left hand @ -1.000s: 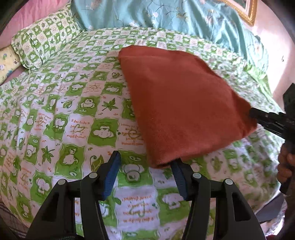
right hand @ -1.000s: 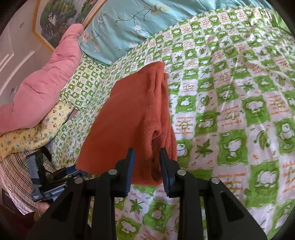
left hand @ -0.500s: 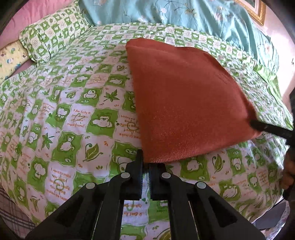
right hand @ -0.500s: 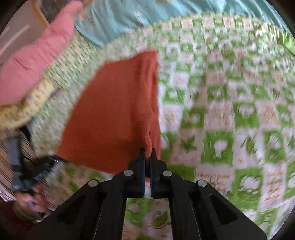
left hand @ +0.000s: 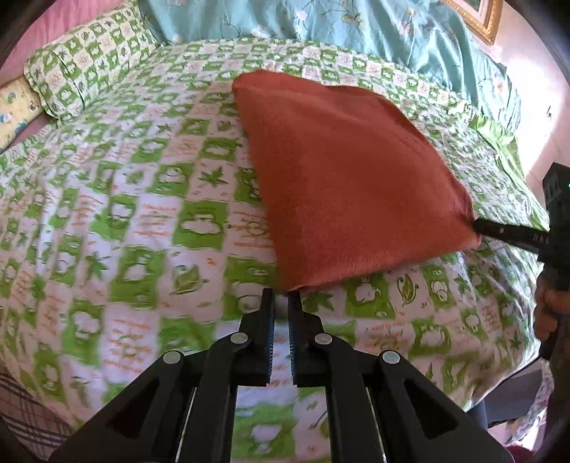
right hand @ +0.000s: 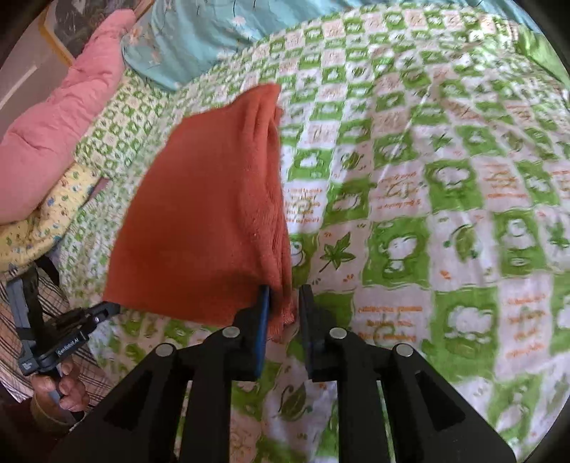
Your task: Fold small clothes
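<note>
The rust-orange cloth (left hand: 349, 178) lies folded on the bed (left hand: 142, 220), straight ahead of both grippers and spread over the green-and-white checked sheet. The left gripper (left hand: 281, 297) has its jaws nearly together with only a thin slit between them, and their tips sit right at the cloth's near corner — the corner's edge just meets the gap, though whether any fabric is truly pinched there cannot be told. The right gripper (right hand: 286, 299) has just been opening: its jaws now stand a little apart with the cloth's bunched, thick near corner between them, the blue pad (right hand: 263, 320) on the left jaw close against the fabric and the other jaw clear of it. Seen from the left gripper, the right gripper reaches in from the far right side, its tip at the cloth's right corner, with the person's hand (left hand: 550, 310) wrapped round its handle. Seen from the right gripper, the left one sits low on the left, held in the other hand (right hand: 64, 391). Beyond the cloth lie a matching checked pillow (left hand: 85, 67), a pink cushion (right hand: 60, 117) and a turquoise floral blanket (left hand: 356, 32) — all well away from both grippers
</note>
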Demonstrator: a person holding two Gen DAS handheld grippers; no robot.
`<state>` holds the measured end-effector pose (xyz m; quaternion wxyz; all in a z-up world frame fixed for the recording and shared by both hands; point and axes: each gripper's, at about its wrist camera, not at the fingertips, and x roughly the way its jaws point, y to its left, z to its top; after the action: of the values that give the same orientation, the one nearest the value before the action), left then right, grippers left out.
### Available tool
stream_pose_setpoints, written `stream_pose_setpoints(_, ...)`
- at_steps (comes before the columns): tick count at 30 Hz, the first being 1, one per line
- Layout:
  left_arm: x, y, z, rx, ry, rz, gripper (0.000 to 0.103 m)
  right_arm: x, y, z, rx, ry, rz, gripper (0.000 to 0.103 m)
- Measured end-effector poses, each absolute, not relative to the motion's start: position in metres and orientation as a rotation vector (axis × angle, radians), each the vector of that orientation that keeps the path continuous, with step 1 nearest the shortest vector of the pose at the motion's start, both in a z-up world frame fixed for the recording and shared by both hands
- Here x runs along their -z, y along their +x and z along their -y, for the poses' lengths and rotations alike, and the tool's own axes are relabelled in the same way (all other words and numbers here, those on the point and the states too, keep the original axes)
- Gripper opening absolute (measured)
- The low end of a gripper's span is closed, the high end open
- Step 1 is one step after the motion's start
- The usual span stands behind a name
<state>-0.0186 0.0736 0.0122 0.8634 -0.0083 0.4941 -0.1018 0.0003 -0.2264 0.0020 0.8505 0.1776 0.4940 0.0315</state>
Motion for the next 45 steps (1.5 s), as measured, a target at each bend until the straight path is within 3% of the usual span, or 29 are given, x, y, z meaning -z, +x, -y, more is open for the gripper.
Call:
stream_pose_setpoints(10, -0.051, 0.025, -0.080, 0.290, -0.125, -0.963, 0.006, -0.045, 0.041, 0.220, -0.111, 0.419, -0.904, 0.018)
stream_pose_setpoints(22, -0.010, 0.062, -0.060, 0.333, -0.104, -1.035, 0.012, 0.010, 0.101, 0.193, -0.093, 0.312, -1.034, 0.016)
stream_pose_setpoints(30, -0.018, 0.046, -0.064, 0.317, -0.138, -1.031, 0.012, 0.004, 0.083, 0.201, -0.080, 0.352, -1.002, 0.015)
stream_pose_setpoints(32, -0.019, 0.037, -0.066, 0.316, -0.144, -1.031, 0.014, 0.000, 0.072, 0.201, -0.066, 0.348, -0.992, 0.015)
stream_pose_setpoints(36, -0.011, 0.018, -0.067, 0.307, -0.108, -1.051, 0.019, -0.002, 0.055, 0.207, -0.001, 0.335, -1.006, 0.026)
stream_pose_setpoints(45, -0.024, 0.000, -0.072, 0.279, -0.091, -1.029, 0.029, -0.039, 0.014, 0.196, -0.034, 0.327, -0.928, 0.026)
